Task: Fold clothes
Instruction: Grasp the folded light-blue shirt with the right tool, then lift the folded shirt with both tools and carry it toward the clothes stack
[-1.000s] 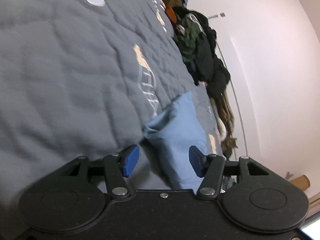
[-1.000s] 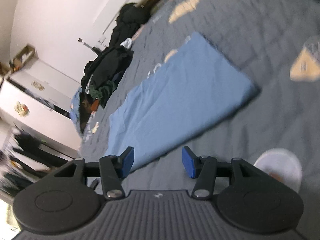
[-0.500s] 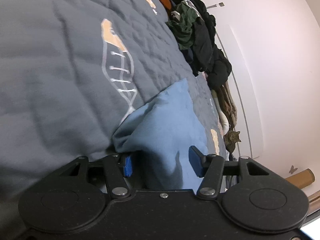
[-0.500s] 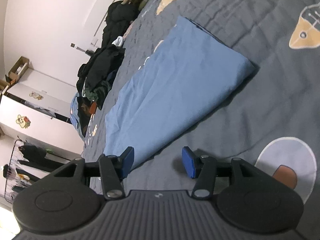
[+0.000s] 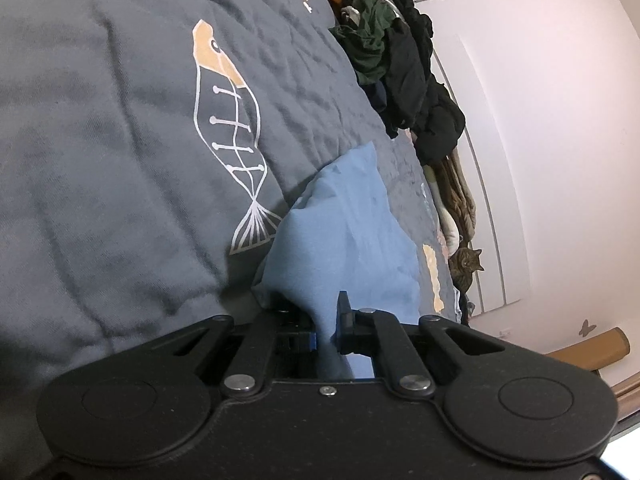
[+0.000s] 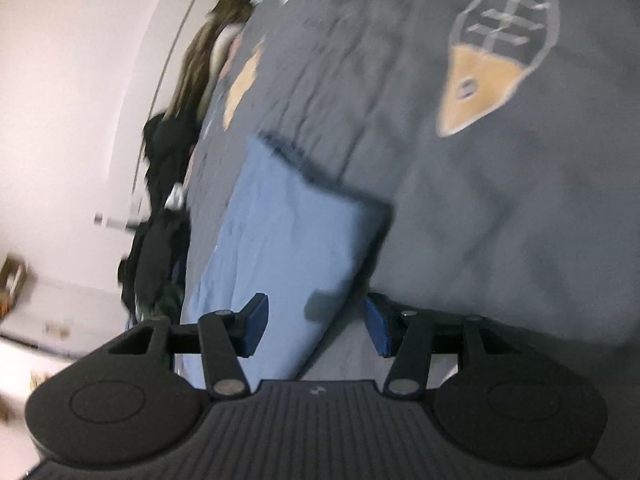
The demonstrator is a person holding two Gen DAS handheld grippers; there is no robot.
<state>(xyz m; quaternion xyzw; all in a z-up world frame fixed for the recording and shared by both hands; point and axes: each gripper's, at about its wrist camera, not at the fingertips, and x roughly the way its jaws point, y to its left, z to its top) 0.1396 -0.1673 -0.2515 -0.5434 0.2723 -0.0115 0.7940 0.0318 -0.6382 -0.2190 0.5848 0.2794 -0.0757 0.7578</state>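
A folded light-blue garment (image 5: 352, 240) lies on a grey bedspread with fish prints (image 5: 120, 140). My left gripper (image 5: 326, 320) is at its near corner. Its jaws are closing and pinch a bunched ridge of the blue cloth between the pads. In the right wrist view the same blue garment (image 6: 288, 232) stretches away from me, blurred. My right gripper (image 6: 316, 320) stands open low over the garment's near end. The cloth's side edge runs between the fingers, and the pads do not press on it.
A heap of dark clothes (image 5: 400, 60) lines the far side of the bed along a pale wall, and is also in the right wrist view as a dark clothes pile (image 6: 160, 240). A tabby cat (image 5: 466, 266) sits by the wall. Grey bedspread (image 6: 500, 220) spreads to the right of the garment.
The left jaws have come together on the blue cloth's corner, bunching it up. The right gripper has rolled and dropped closer, so the garment's edge now lies between its fingers.
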